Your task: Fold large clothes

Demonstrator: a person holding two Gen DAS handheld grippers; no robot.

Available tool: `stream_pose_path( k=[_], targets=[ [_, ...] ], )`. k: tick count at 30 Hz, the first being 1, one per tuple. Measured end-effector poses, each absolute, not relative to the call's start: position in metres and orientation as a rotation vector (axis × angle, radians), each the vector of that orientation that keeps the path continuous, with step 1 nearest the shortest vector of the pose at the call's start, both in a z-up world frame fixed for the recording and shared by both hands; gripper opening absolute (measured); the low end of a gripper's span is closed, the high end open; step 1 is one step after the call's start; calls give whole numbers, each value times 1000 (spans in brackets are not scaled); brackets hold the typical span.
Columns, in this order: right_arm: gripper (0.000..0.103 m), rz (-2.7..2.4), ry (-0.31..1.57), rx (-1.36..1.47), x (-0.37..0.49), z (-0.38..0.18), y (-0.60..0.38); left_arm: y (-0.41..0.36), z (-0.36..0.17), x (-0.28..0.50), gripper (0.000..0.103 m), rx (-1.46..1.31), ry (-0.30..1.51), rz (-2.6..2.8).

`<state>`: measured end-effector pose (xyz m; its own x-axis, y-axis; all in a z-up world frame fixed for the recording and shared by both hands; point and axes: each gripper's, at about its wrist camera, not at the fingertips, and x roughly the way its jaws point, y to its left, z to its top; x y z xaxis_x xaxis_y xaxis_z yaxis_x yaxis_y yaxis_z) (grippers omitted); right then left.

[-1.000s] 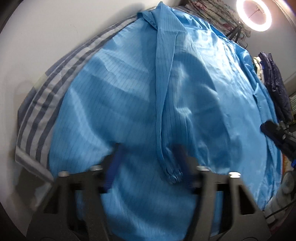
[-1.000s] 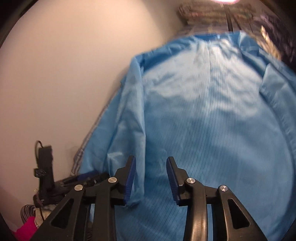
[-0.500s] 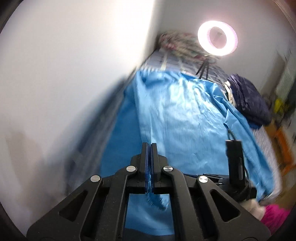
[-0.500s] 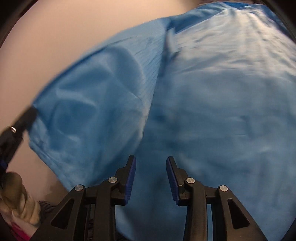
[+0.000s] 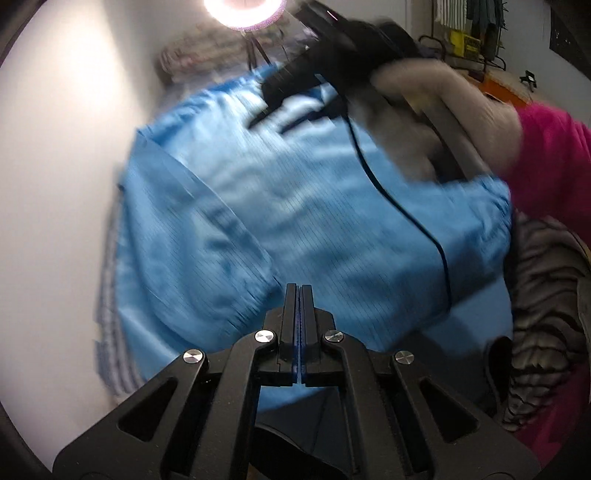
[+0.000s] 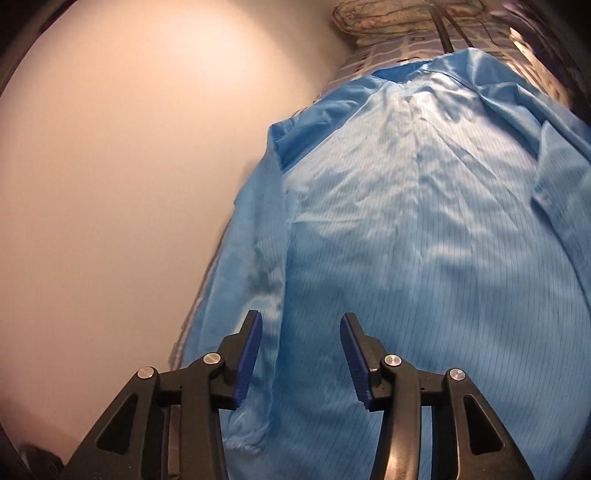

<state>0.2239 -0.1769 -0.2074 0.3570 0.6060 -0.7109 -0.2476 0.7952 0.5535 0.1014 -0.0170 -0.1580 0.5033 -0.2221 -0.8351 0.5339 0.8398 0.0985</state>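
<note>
Left gripper (image 5: 299, 291) fingers pressed flat together, apparently pinching a thin edge of the large sky-blue pinstriped garment (image 5: 314, 221) near its gathered sleeve cuff (image 5: 240, 314); actual cloth between the pads hard to confirm through motion blur. Right gripper (image 6: 301, 354) fingers spread wide, holding nothing, hovering just above the garment's lower left side.

Beyond the fingers: garment spread across a bed, long sleeve (image 6: 258, 280) laid along the edge nearest a plain pale wall (image 6: 110, 166), collar end pointing toward a patterned pillow (image 6: 384, 18) at the far end. Striped grey-and-white bedsheet (image 5: 110, 295) peeking out beside the wall. Bright ring light (image 5: 245, 11) glowing above. Gloved hand (image 5: 443, 122) with pink cuff gripping the right tool, black cable (image 5: 406, 206) trailing over the cloth.

Progress, judged: early. One sleeve seemingly brought inward; body still lying open and unfolded, lengthwise and crosswise folds left to make.
</note>
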Motion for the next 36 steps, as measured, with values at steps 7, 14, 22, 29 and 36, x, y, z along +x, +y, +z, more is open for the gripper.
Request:
stream_pose_path(
  k=[7,14,22,29,36],
  targets=[
    [71,575,1145,263,271,-234,-117,62,-162,145,1,-72,1013,-287],
    [20,639,1212,258,284,-275,-74,136,-193,163,7,-363,1110,-114],
    [0,750,1121,309,223,-222,-97,132,-186,160,7,-352,1081,-110],
    [3,647,1278,176,164,-253,-108,151,-194,154,48,-411,1084,-74],
    [38,650,1268,120,167,-238,-121,142,-232,144,49,-408,1190,-84]
  ],
)
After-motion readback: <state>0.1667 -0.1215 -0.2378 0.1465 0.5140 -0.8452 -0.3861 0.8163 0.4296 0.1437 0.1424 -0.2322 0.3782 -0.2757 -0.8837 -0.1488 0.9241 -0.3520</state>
